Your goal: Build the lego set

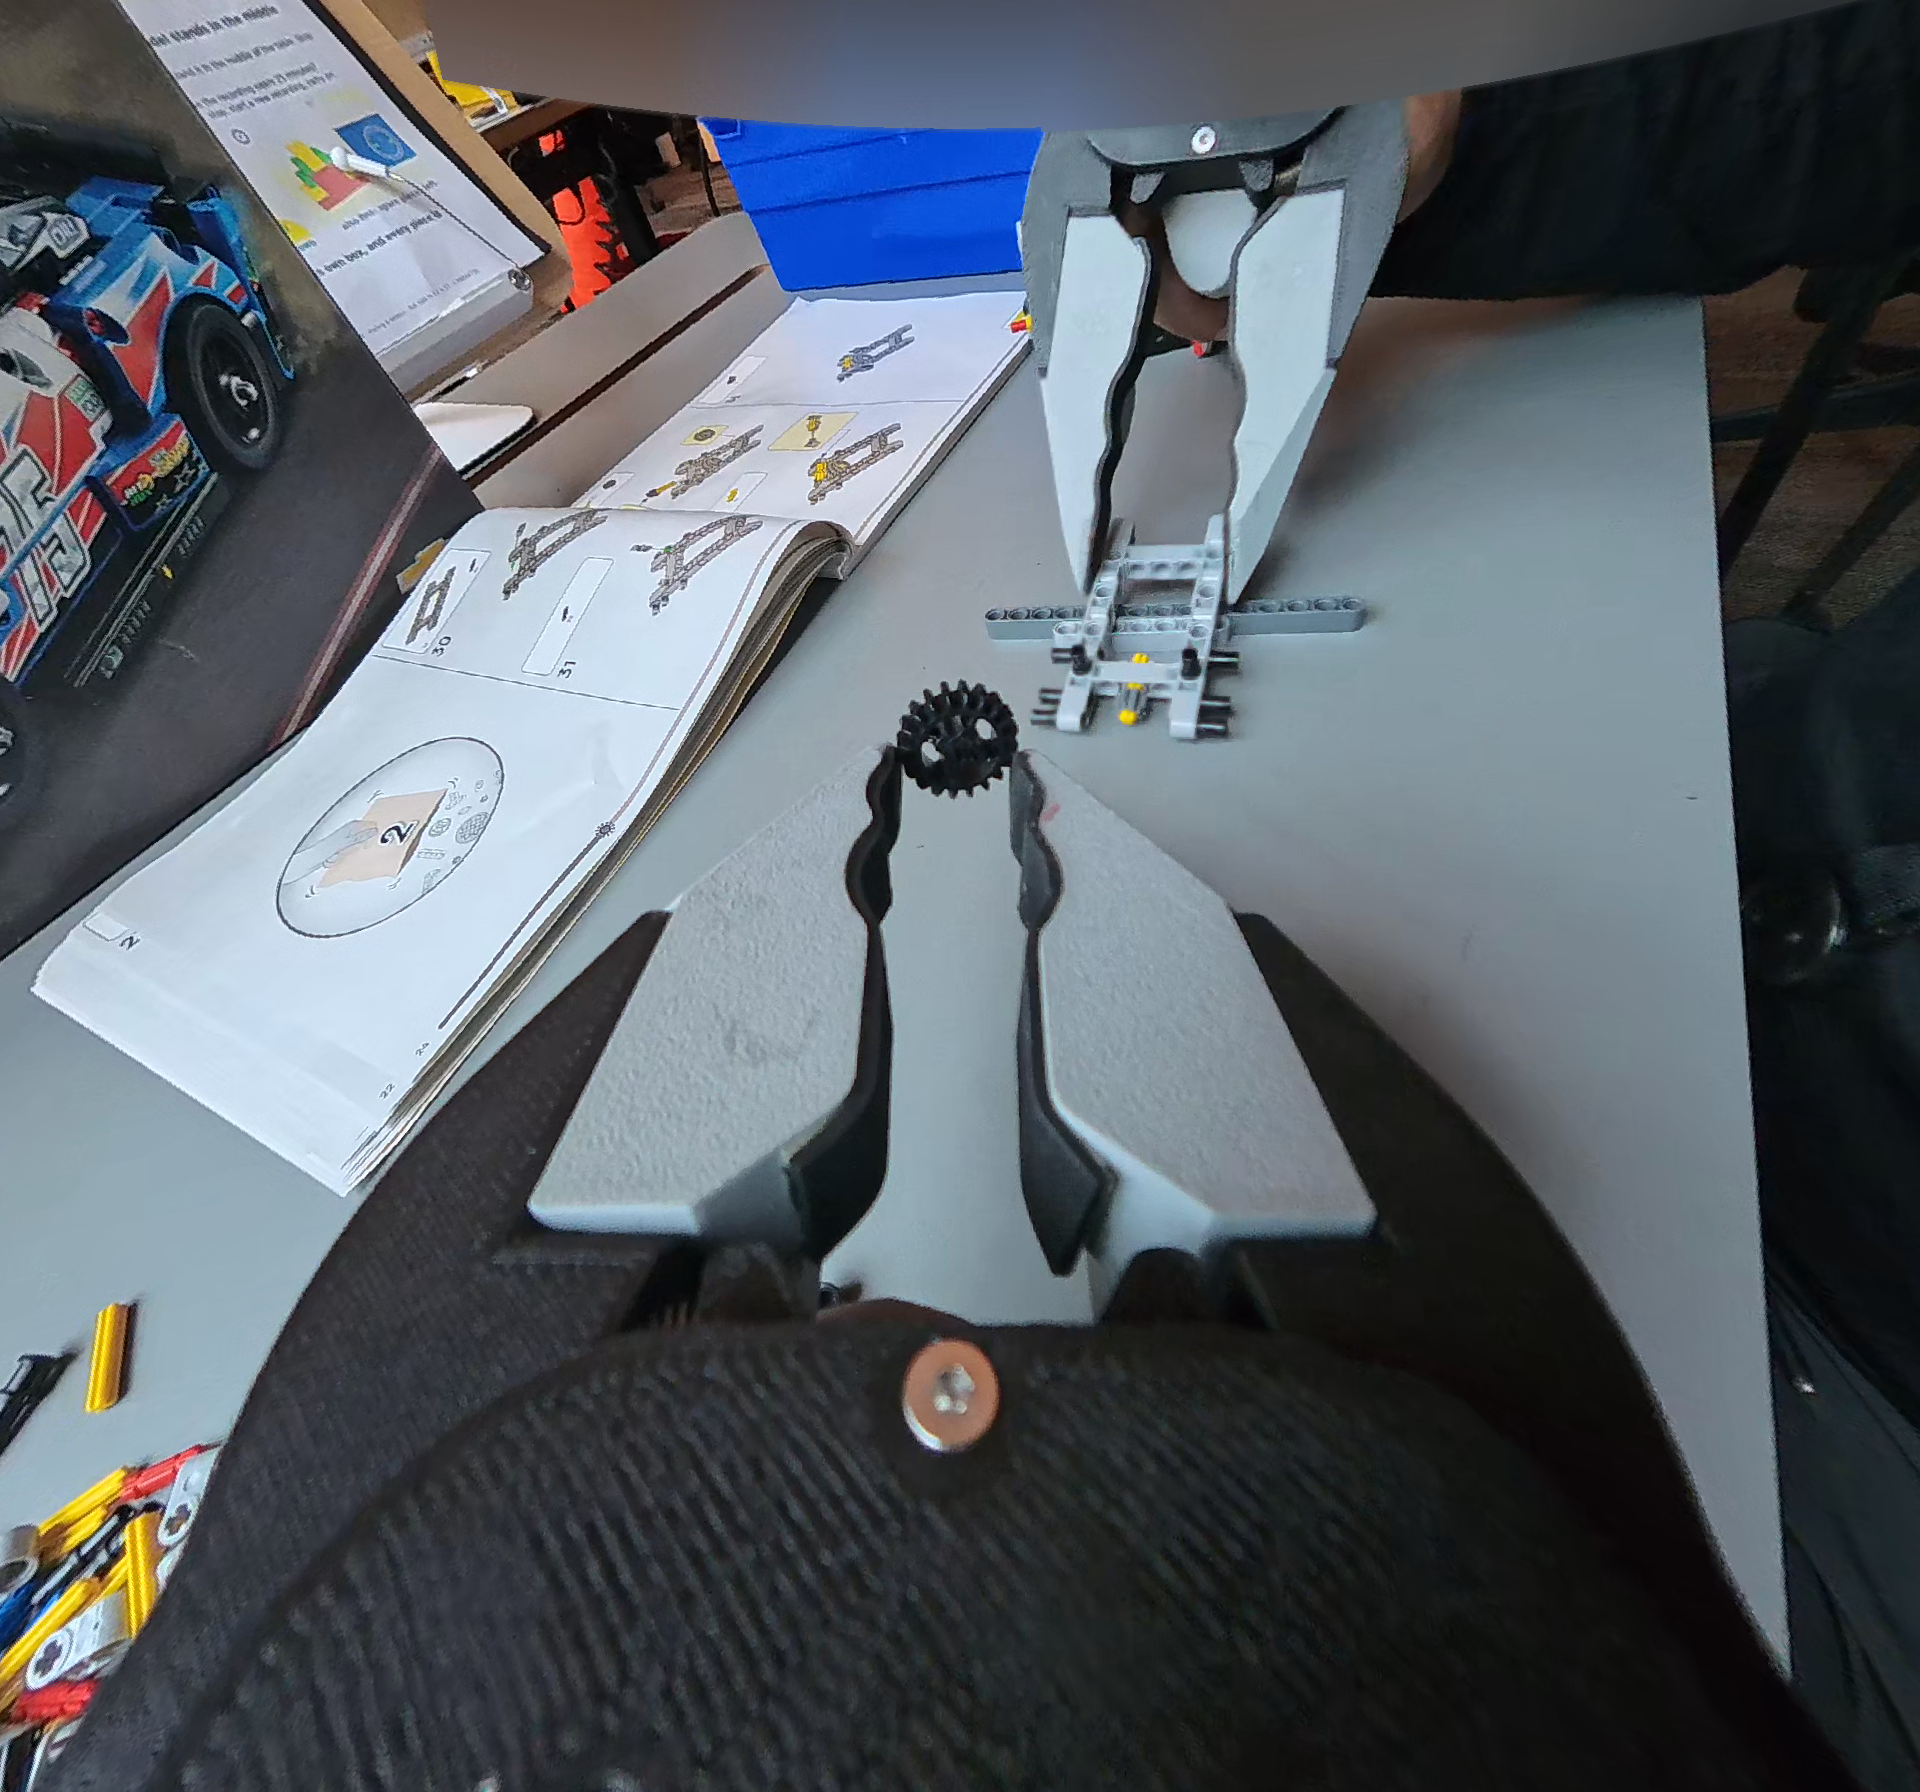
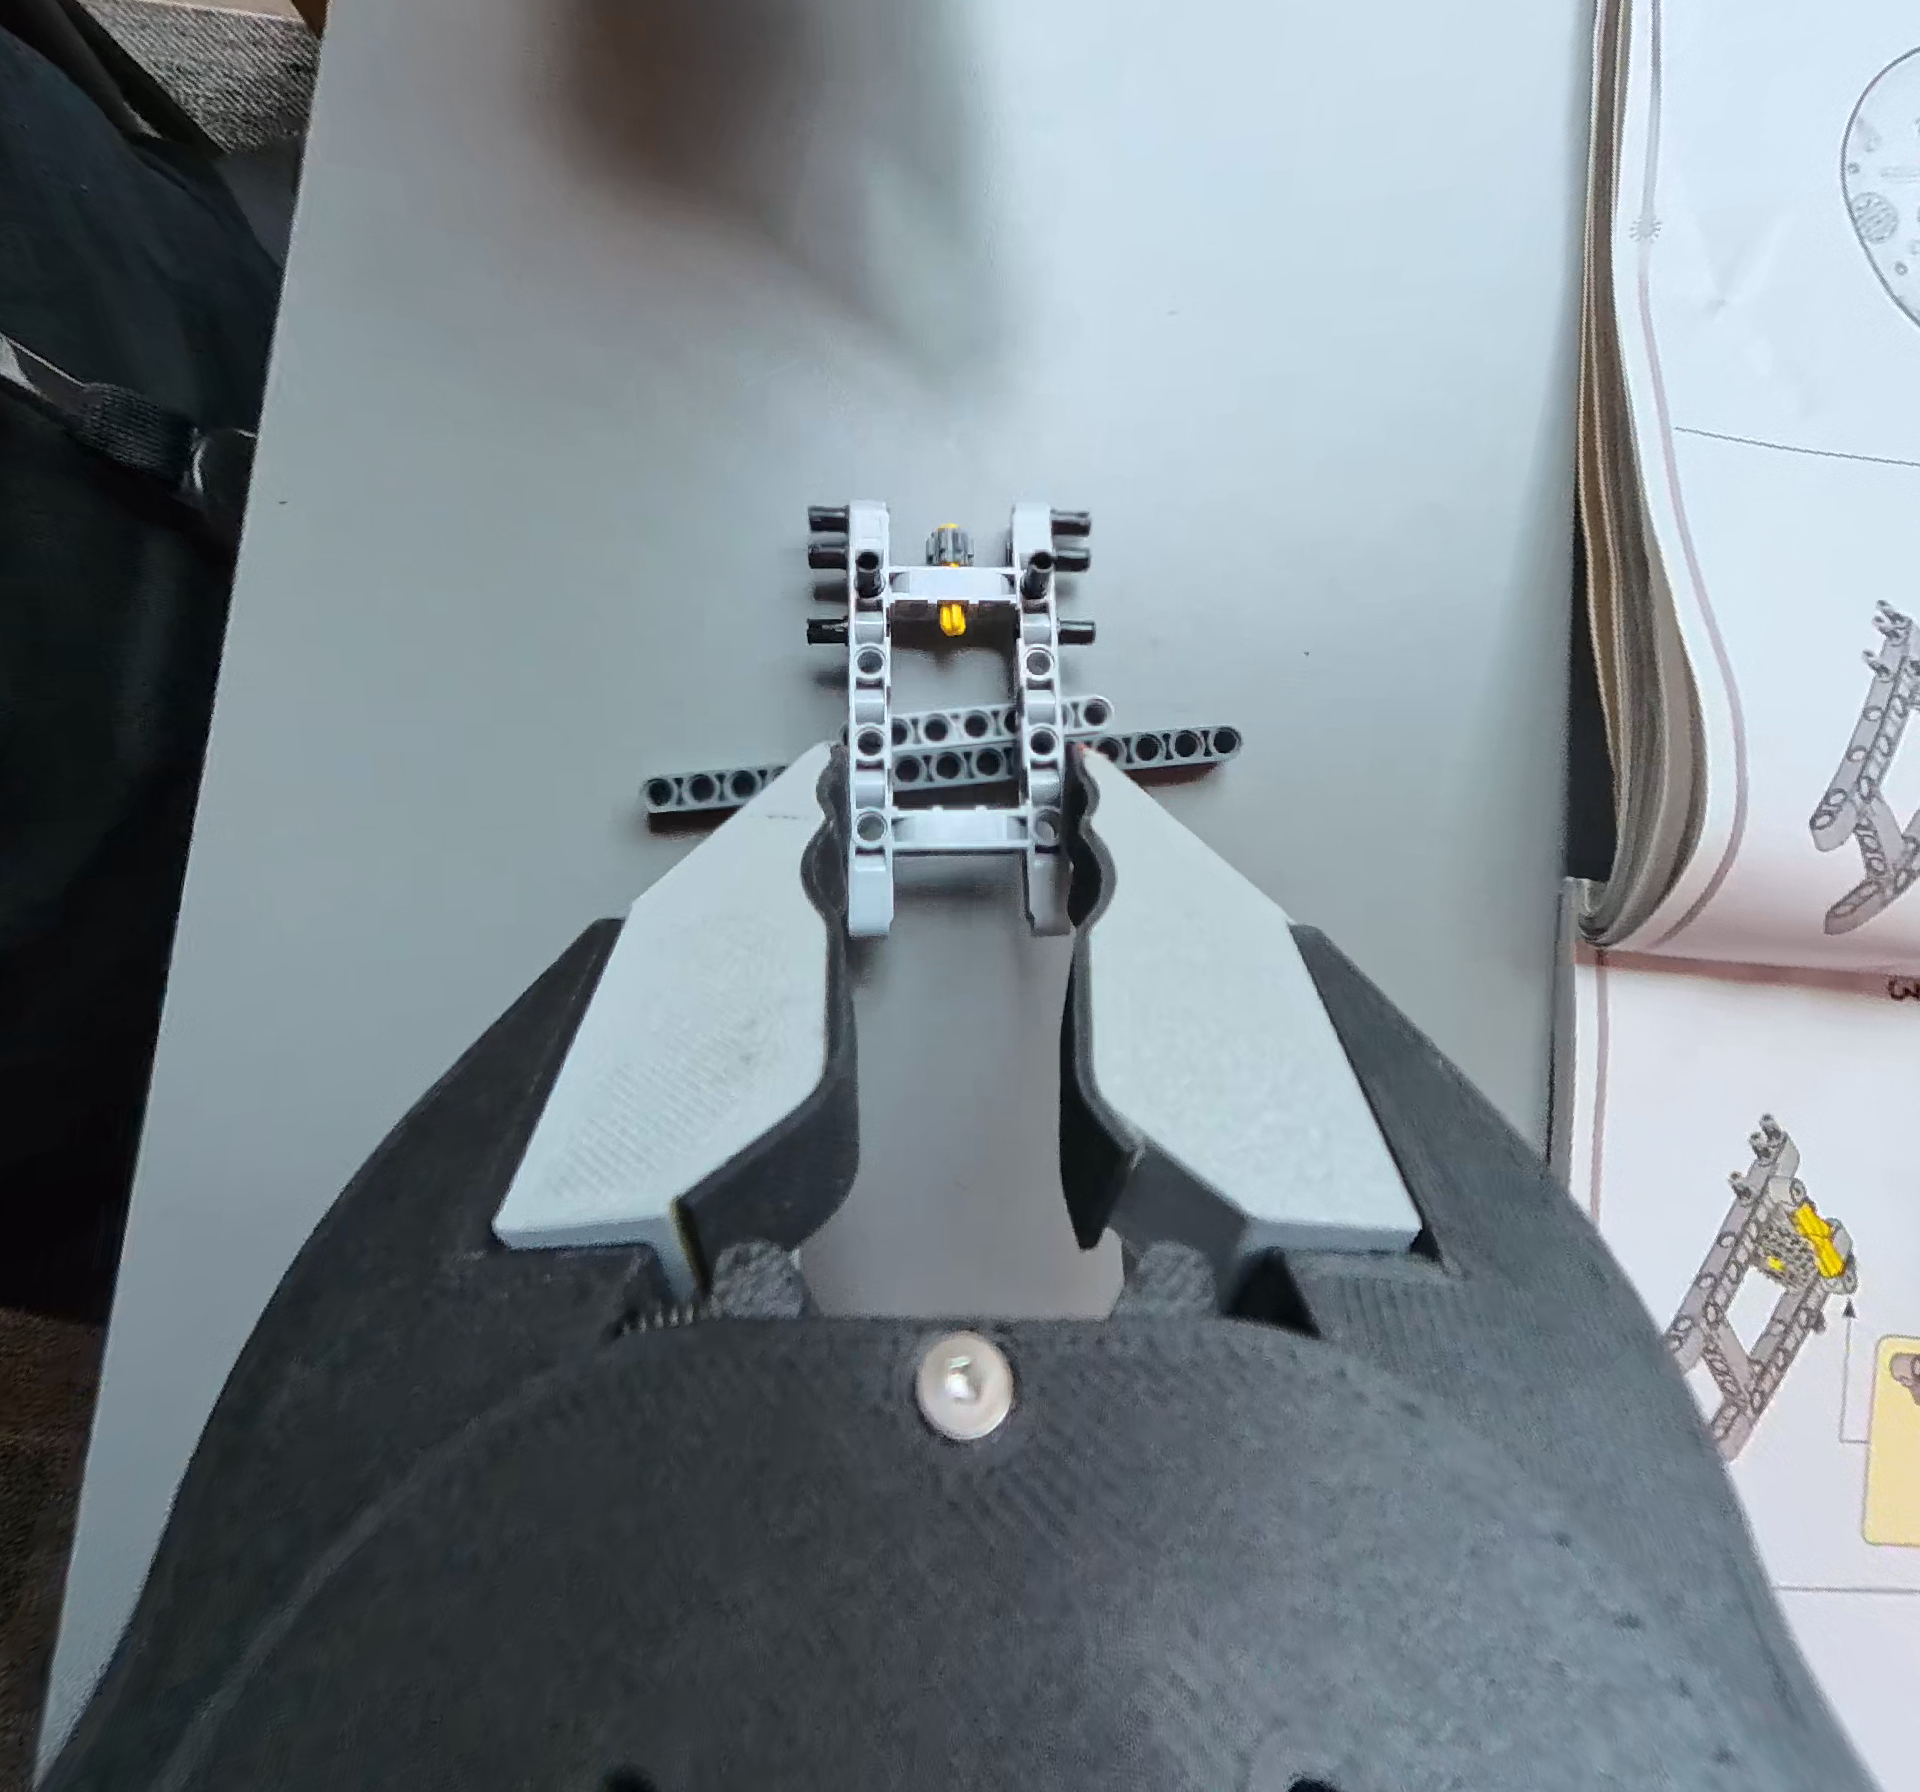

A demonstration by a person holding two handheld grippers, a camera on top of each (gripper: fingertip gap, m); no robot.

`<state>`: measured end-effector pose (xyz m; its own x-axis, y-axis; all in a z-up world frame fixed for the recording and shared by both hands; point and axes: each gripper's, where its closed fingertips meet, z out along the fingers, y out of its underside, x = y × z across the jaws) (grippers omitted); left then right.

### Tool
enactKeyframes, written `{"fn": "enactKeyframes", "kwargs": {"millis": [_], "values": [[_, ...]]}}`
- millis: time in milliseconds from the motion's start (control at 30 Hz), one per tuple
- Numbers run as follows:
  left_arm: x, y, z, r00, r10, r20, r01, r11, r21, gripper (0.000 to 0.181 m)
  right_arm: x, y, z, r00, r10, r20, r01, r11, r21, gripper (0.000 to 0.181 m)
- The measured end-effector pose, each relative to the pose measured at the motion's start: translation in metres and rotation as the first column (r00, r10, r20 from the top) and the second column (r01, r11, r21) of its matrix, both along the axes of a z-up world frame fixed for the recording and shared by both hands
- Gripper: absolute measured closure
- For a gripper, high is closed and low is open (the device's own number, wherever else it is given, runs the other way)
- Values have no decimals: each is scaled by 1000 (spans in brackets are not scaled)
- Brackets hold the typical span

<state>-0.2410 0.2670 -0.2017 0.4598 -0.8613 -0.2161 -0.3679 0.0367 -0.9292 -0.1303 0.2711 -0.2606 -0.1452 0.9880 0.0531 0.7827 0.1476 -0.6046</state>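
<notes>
My left gripper (image 1: 954, 757) is shut on a black toothed gear (image 1: 956, 739), held at its fingertips just above the grey table (image 1: 1455, 911). Beyond it lies a grey lego frame (image 1: 1143, 641) with black pins and a small yellow axle, on top of long grey beams. My right gripper (image 2: 956, 766), also visible in the left wrist view (image 1: 1164, 547), is shut on the near end of that frame (image 2: 956, 703), one finger on each side rail. The frame rests on the table.
An open instruction booklet (image 1: 436, 786) lies left of the frame; it shows at the right in the right wrist view (image 2: 1766, 807). The set's box (image 1: 135, 454) stands at far left. Loose yellow, red and blue pieces (image 1: 94, 1576) lie at the lower left. A blue bin (image 1: 883, 194) is behind.
</notes>
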Motion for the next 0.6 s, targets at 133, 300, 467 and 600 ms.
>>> {"fn": "enactKeyframes", "kwargs": {"millis": [133,300,467,600], "values": [[0,0,0,1000,0,-1,0,1000,0,163,2,1,7,1000,3,-25,-3,1000,9,143],[0,0,0,1000,0,-3,0,1000,-1,163,8,3,3,999,-3,-41,2,1000,-18,143],[0,0,-1,1000,1,-3,-1,1000,-2,163,10,3,-9,1000,-10,-15,9,1000,-24,134],[0,0,-1,1000,1,-3,-1,1000,-4,163,8,4,-6,999,-8,-33,7,1000,-19,133]]}}
